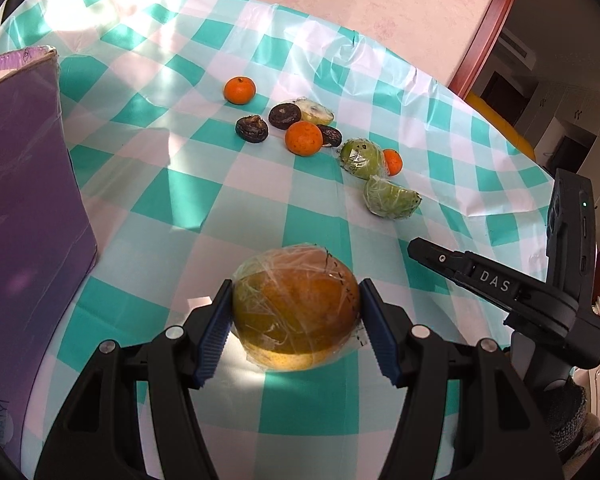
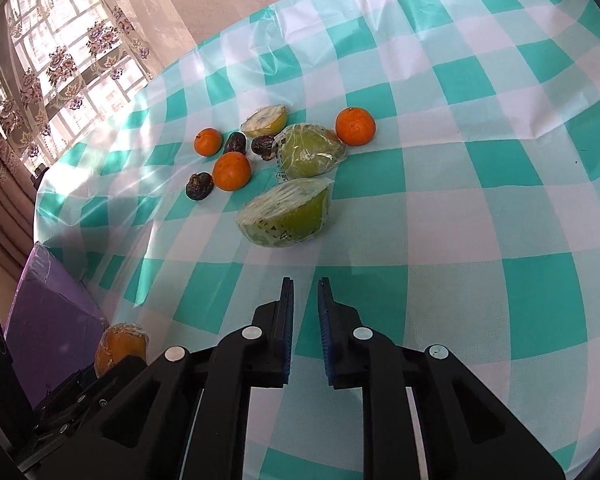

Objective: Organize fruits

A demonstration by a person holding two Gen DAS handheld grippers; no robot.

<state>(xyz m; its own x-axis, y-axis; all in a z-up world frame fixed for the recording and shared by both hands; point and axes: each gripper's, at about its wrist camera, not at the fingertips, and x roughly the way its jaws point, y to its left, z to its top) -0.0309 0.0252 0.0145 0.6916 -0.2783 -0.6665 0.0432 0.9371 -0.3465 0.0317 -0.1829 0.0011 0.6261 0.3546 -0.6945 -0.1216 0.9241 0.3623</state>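
Observation:
My left gripper (image 1: 296,312) is shut on a plastic-wrapped brown-orange fruit (image 1: 296,304), both blue pads against its sides; it also shows in the right wrist view (image 2: 120,346). My right gripper (image 2: 305,292) hovers above the cloth with its jaws nearly closed and nothing between them; it shows at the right of the left wrist view (image 1: 420,248). Ahead lie wrapped green fruit halves (image 2: 288,220) (image 2: 310,152), three tangerines (image 2: 232,171) (image 2: 355,126) (image 2: 208,141), dark dried fruits (image 2: 199,186) and a cut pale fruit half (image 2: 265,120).
A purple box (image 1: 24,208) stands at the left of the table, close to the held fruit. The table has a teal and white checked cloth (image 2: 480,208). A curtained window (image 2: 52,68) lies beyond the far left edge.

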